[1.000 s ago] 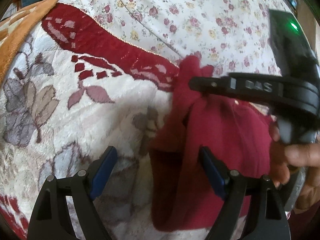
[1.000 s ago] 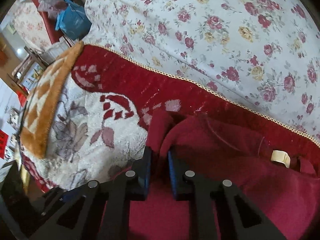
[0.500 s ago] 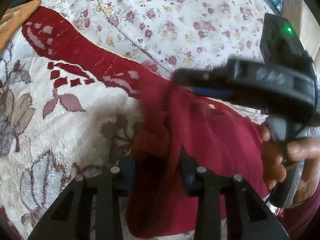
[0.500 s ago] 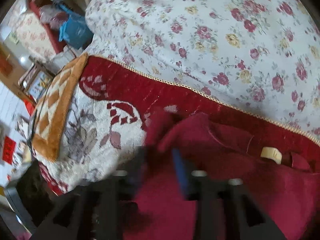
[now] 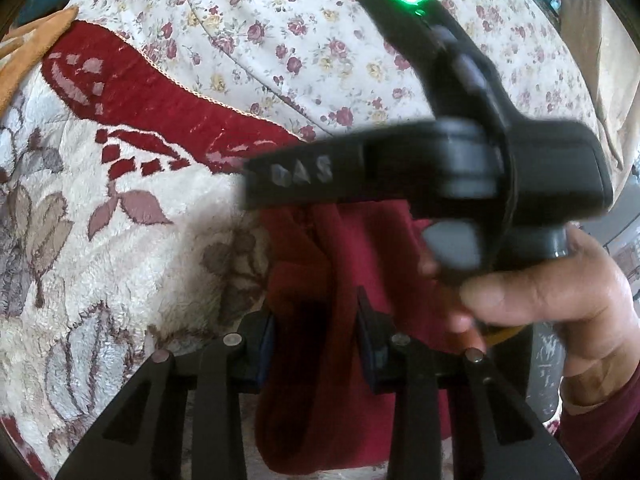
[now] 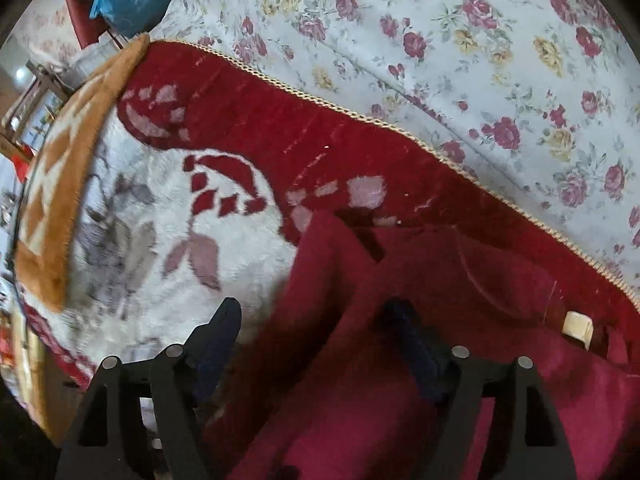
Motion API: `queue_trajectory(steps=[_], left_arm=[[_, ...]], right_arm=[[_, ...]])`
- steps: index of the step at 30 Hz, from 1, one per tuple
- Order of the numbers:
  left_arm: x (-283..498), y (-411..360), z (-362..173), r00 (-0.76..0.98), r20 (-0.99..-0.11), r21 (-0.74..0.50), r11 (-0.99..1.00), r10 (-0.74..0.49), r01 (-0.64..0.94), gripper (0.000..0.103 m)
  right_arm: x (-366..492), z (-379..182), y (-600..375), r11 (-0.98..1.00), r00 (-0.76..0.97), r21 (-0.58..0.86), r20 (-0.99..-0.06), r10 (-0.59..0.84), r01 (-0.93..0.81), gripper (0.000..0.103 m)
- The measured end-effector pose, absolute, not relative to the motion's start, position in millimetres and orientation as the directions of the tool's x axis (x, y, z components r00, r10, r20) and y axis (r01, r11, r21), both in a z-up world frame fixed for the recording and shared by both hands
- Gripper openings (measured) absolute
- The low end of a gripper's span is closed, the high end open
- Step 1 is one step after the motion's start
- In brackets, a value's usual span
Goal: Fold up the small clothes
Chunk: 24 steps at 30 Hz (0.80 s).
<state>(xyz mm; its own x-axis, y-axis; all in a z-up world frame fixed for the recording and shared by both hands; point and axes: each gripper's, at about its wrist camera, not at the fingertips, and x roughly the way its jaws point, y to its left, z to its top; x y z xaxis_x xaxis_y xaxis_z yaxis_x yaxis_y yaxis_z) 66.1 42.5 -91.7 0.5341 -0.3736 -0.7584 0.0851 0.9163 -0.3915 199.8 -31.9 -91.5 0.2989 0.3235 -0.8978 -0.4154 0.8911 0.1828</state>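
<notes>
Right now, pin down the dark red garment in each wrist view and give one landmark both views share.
Left wrist: dark red garment at lower centre, pinched in the left gripper.
Right wrist: lower right, under the open right gripper.
Shared landmark: the blanket's red border band.

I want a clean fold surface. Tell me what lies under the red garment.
The red garment lies on a plush blanket, over its white floral field and red border. A floral sheet lies beyond. What lies directly beneath the garment is covered.
</notes>
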Motion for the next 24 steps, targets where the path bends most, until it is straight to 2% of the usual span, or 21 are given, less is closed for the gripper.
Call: queue_trajectory(steps=[3, 5, 6, 7, 8, 10, 15, 16, 17, 19, 22, 24], left_arm=[[66.0, 41.4, -91.9, 0.532, -0.765, -0.379, 0.922, -0.363, 0.085, 0.033], [65.1, 40.9, -91.6, 0.533, -0.769, -0.371, 0.925, -0.354, 0.079, 0.034], [64.5, 41.3, -91.7, 0.534, -0.769, -0.372, 0.925, -0.351, 0.073, 0.037], [64.1, 41.7, -91.8, 0.533, -0.771, -0.373, 0.925, -0.349, 0.066, 0.048], [63.6, 42.2, -92.3, 0.528, -0.774, -0.376, 0.925, -0.348, 0.057, 0.064], [60.9, 44.2, -92.7, 0.527, -0.774, -0.390, 0.920, -0.350, 0.038, 0.079], [60.4, 41.5, -99.3, 0.503, -0.802, -0.366, 0.931, -0.322, 0.013, 0.081], [60.3, 39.9, -100.6, 0.495, -0.808, -0.361, 0.932, -0.319, 0.013, 0.075], [60.3, 37.2, -100.7, 0.487, -0.808, -0.370, 0.929, -0.333, 0.021, 0.052], [60.4, 32.3, -99.0, 0.464, -0.805, -0.395, 0.917, -0.370, 0.046, 0.031], [56.8, 23.3, -85.7, 0.497, -0.790, -0.373, 0.925, -0.358, 0.073, 0.019], [51.8, 15.8, -74.9, 0.510, -0.773, -0.387, 0.918, -0.377, 0.091, 0.016]], right_arm=[[198.2, -87.4, -50.8, 0.882, 0.312, 0.249, -0.868, 0.386, -0.400, 0.028], [196.3, -83.0, -61.5, 0.872, 0.313, 0.294, -0.849, 0.426, -0.391, 0.024], [194.9, -81.3, -64.9, 0.867, 0.318, 0.304, -0.841, 0.439, -0.394, 0.023], [193.9, -79.5, -67.3, 0.866, 0.322, 0.309, -0.836, 0.445, -0.394, 0.023], [192.9, -78.1, -69.5, 0.864, 0.325, 0.316, -0.831, 0.451, -0.392, 0.023], [192.0, -75.6, -74.3, 0.858, 0.331, 0.332, -0.819, 0.468, -0.391, 0.023], [188.4, -73.0, -83.7, 0.849, 0.344, 0.371, -0.795, 0.499, -0.376, 0.023], [187.2, -72.1, -85.3, 0.848, 0.346, 0.376, -0.792, 0.503, -0.373, 0.023], [186.3, -70.7, -88.0, 0.843, 0.347, 0.388, -0.785, 0.514, -0.371, 0.020], [184.1, -67.3, -92.0, 0.838, 0.350, 0.400, -0.776, 0.526, -0.372, 0.018], [177.6, -58.0, -102.9, 0.838, 0.373, 0.396, -0.763, 0.528, -0.375, 0.017], [173.9, -49.2, -116.7, 0.835, 0.388, 0.409, -0.749, 0.538, -0.368, 0.016]])
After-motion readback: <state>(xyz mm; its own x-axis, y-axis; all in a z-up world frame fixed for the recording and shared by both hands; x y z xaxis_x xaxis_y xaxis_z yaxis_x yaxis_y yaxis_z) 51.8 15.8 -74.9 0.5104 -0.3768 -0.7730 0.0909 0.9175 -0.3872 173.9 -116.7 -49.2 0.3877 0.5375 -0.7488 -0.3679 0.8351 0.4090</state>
